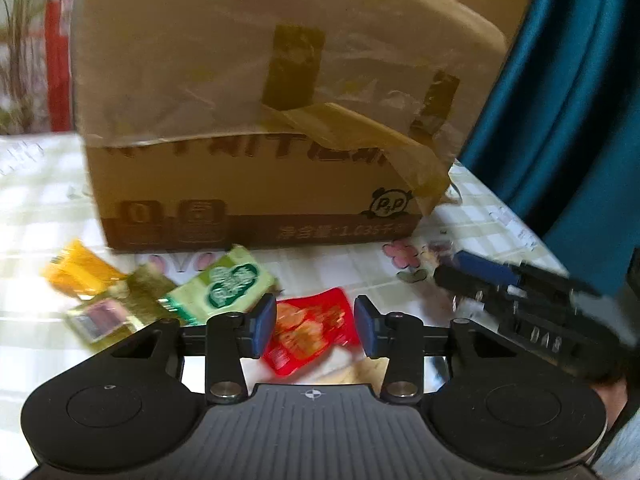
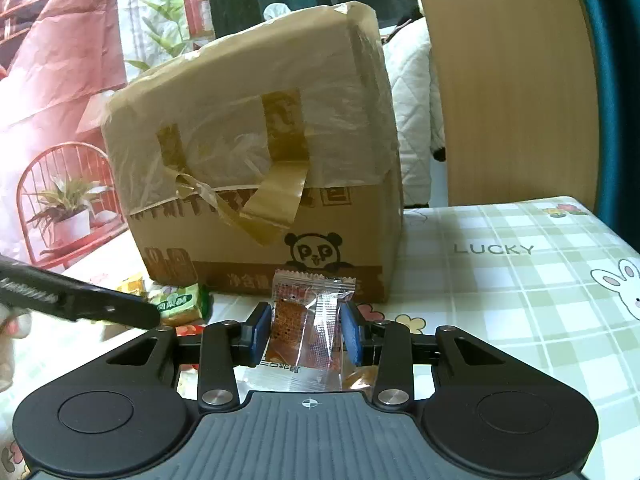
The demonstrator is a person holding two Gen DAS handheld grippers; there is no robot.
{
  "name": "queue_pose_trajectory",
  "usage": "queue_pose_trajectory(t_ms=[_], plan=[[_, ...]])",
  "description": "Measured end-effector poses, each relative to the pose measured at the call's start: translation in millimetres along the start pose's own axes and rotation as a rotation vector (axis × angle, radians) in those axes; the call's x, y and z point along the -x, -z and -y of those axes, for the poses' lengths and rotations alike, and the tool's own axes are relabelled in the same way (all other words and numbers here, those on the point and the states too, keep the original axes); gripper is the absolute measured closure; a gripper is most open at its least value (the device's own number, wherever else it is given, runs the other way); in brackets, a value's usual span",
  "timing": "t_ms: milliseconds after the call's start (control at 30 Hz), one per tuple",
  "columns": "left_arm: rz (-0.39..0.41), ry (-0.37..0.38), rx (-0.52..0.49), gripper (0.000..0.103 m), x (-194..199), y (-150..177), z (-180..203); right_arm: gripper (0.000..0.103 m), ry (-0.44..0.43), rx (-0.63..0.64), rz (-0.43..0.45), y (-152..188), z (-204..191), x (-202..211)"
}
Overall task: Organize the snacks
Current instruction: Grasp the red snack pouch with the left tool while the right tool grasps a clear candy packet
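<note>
The right gripper (image 2: 304, 334) has its fingers (image 2: 259, 330) narrowed on a clear-wrapped brown snack (image 2: 308, 326), held upright in front of the taped cardboard box (image 2: 260, 184); thin crinkly film could slide out. The left gripper (image 1: 315, 326) fingers (image 1: 264, 322) stand narrow about a red snack packet (image 1: 310, 330) lying on the surface (image 2: 500, 280), though contact is unclear through blur. Closing off-centre may pinch only an edge. Just left sits a green packet (image 1: 226, 286), easily nudged.
</note>
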State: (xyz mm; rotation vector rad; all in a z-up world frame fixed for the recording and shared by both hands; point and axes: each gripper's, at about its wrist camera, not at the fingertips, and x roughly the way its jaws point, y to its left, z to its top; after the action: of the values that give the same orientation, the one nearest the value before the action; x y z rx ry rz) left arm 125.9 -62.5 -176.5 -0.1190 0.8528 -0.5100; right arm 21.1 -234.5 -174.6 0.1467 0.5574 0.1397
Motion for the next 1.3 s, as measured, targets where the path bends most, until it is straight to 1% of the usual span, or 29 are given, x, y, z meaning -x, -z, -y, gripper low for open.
queue_pose_trajectory(t_ms=[100,167,300,400,467,533,600,633,700,767,867,933,1033,1167,1300], plan=[[-0.031,0.041,0.038,0.058,-17.0,-8.4,-3.5,0.068,0.003,-0.009,0.0,0.7,1.2,-0.4],[-0.052,0.052,0.023,0.058,-27.4,-11.0,-2.5,0.068,0.003,-0.018,0.0,0.9,2.6,-0.7],[-0.077,0.008,0.013,0.057,-43.3,-11.1,-5.7,0.068,0.0,-0.033,0.002,1.5,4.8,0.0],[-0.087,0.014,0.037,0.057,-48.7,-9.2,-13.8,0.068,0.001,-0.034,-0.002,1.5,3.2,-0.8],[-0.081,0.01,0.029,0.057,-47.6,-6.6,-15.2,0.068,0.001,-0.033,-0.005,1.5,2.9,-1.3],[-0.078,0.007,0.029,0.053,-45.6,-4.0,-16.0,0.068,0.002,-0.033,-0.008,1.4,2.2,-1.9],[-0.078,0.02,0.032,0.044,-43.9,-1.1,-16.2,0.068,0.002,-0.033,-0.01,1.2,1.9,-2.2],[-0.079,0.029,0.026,0.042,-42.5,0.5,-16.1,0.068,0.002,-0.033,-0.01,1.2,1.9,-2.1],[-0.081,0.041,-0.005,0.034,-39.7,5.3,-13.9,0.068,0.002,-0.034,-0.01,1.1,1.7,-2.0],[-0.083,0.039,-0.05,0.033,-39.1,10.3,-9.9,0.068,0.001,-0.034,-0.01,1.0,1.2,-2.6],[-0.08,0.0,-0.107,0.033,-41.4,13.7,-2.8,0.068,0.004,-0.034,-0.014,1.4,0.1,-3.1],[-0.072,-0.026,-0.112,0.033,-44.0,13.5,-0.6,0.068,0.004,-0.032,-0.016,1.5,-0.1,-3.3],[-0.064,-0.043,-0.123,0.033,-46.5,10.3,0.2,0.068,0.005,-0.032,-0.015,1.7,-0.2,-2.8],[-0.065,-0.086,-0.221,0.033,-54.2,9.8,11.7,0.068,0.005,-0.035,-0.016,1.5,0.4,-3.9],[-0.059,-0.111,-0.269,0.033,-53.0,13.9,16.1,0.068,0.004,-0.036,-0.018,1.5,0.6,-3.9]])
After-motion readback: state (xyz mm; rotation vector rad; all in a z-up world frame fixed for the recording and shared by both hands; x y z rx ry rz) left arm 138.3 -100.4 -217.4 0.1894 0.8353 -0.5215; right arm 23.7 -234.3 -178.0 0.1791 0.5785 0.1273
